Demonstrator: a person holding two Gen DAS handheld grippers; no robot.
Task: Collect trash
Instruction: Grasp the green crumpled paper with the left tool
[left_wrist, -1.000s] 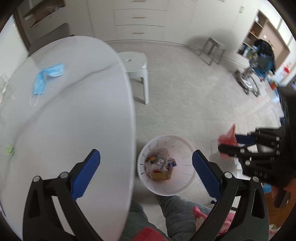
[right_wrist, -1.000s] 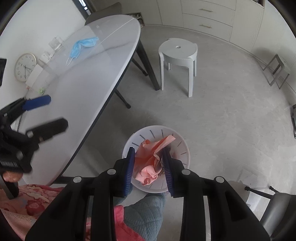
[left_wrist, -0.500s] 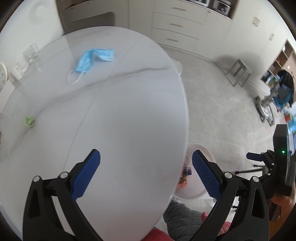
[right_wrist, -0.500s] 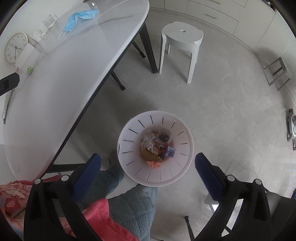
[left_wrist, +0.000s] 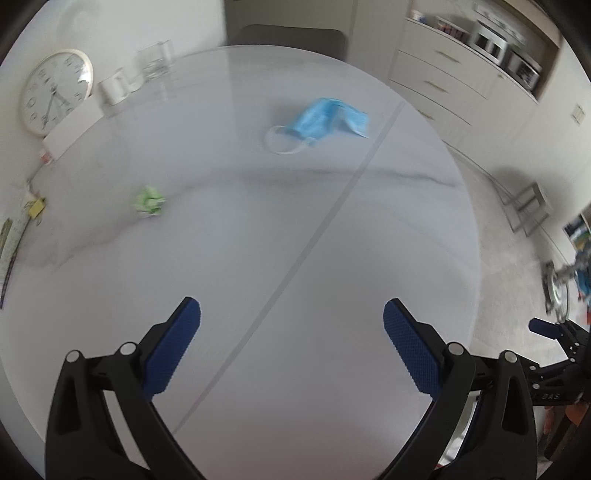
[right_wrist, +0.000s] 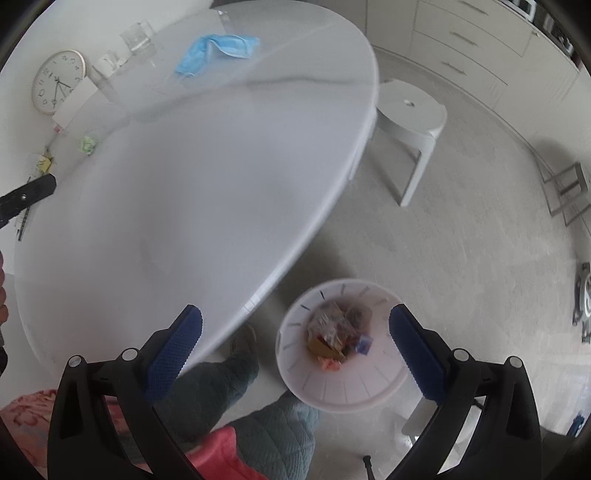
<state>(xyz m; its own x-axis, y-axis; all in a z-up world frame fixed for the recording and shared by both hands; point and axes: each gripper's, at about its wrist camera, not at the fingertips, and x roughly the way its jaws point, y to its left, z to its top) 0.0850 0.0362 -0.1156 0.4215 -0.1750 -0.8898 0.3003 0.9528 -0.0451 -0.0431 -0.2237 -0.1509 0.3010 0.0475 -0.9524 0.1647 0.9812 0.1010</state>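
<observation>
- My left gripper (left_wrist: 291, 354) hangs over the near part of the table (left_wrist: 258, 240), jaws wide apart and empty.
- My right gripper (right_wrist: 295, 354) is released too, nothing between its jaws, above the bin (right_wrist: 343, 384) on the floor right of the table.
- A blue mask (left_wrist: 327, 120) lies far on the table.
- A green wad (left_wrist: 149, 200) sits left, well apart from the mask.

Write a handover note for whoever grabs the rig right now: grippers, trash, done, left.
Left gripper: open, empty, over the table.
Right gripper: jaws just opened, empty, above the bin on the floor beside the table.
Done: pink wrapper dropped; bin holds mixed trash.
Left: blue mask at the table's far side, green wad towards its left edge. Both untouched.
</observation>
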